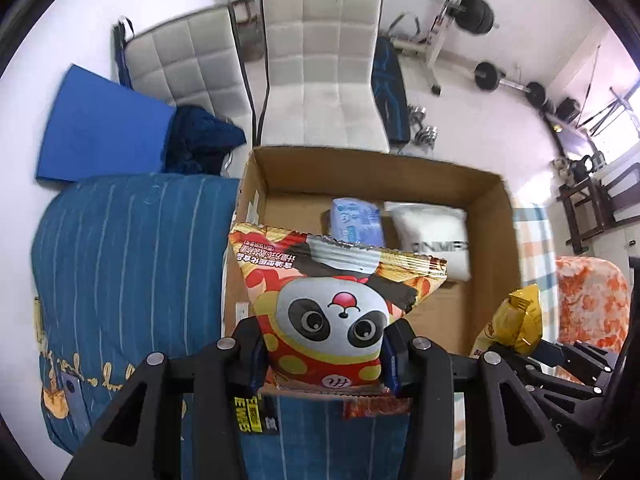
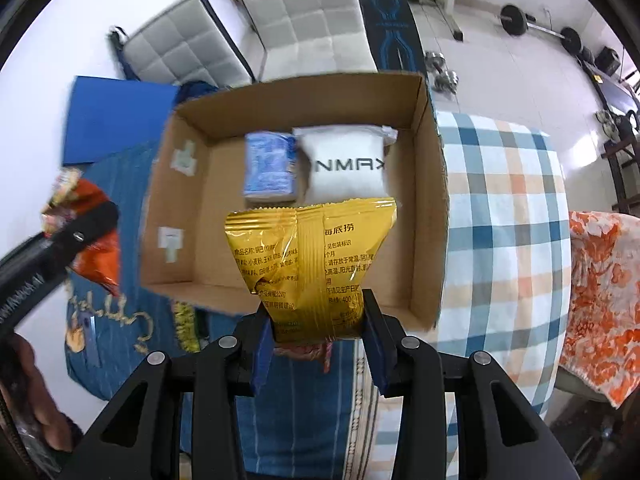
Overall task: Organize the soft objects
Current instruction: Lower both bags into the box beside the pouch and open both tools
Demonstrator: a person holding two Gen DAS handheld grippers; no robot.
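Observation:
My left gripper (image 1: 324, 354) is shut on a red panda snack bag (image 1: 332, 312) and holds it over the near left edge of an open cardboard box (image 1: 492, 216). My right gripper (image 2: 318, 336) is shut on a yellow snack bag (image 2: 312, 256) over the box's near edge (image 2: 424, 200). Inside the box lie a blue tissue pack (image 1: 356, 220) and a white pillow pack (image 1: 434, 236); both also show in the right wrist view, the tissue pack (image 2: 270, 168) left of the pillow pack (image 2: 344, 164). The yellow bag (image 1: 516, 320) shows at the right of the left wrist view, the panda bag (image 2: 88, 232) at the left of the right wrist view.
The box sits on a bed with a blue striped cover (image 1: 128, 264) at left and a plaid cover (image 2: 504, 208) at right. An orange patterned cloth (image 2: 604, 288) lies far right. White quilted chairs (image 1: 324, 68), a blue mat (image 1: 96, 128) and gym weights (image 1: 476, 12) stand behind.

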